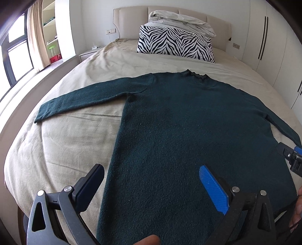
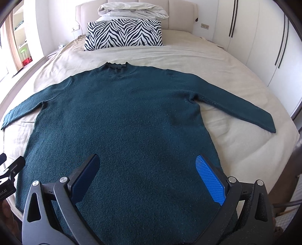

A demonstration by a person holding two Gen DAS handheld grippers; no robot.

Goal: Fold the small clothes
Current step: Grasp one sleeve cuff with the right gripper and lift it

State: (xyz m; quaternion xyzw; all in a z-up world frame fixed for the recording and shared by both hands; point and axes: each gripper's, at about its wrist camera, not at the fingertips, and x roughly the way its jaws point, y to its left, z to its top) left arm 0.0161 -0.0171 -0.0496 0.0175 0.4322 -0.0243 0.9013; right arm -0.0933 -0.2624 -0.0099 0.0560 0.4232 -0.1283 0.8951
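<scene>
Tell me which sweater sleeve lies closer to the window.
The left sleeve: it stretches toward the window side, while the right sleeve points at the wardrobe.

Both wrist views low at bed (image 1: 66, 150) foot, facing headboard (image 2: 179, 11), sharing sweater (image 2: 122, 122)

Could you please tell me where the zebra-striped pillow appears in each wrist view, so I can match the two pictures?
Left wrist view: the zebra-striped pillow sits top centre-right, against the headboard.
Right wrist view: the pillow sits top centre-left.
Shared landmark: the folded pale duvet lies on top of it in both; the green sweater's collar lies nearer.
</scene>
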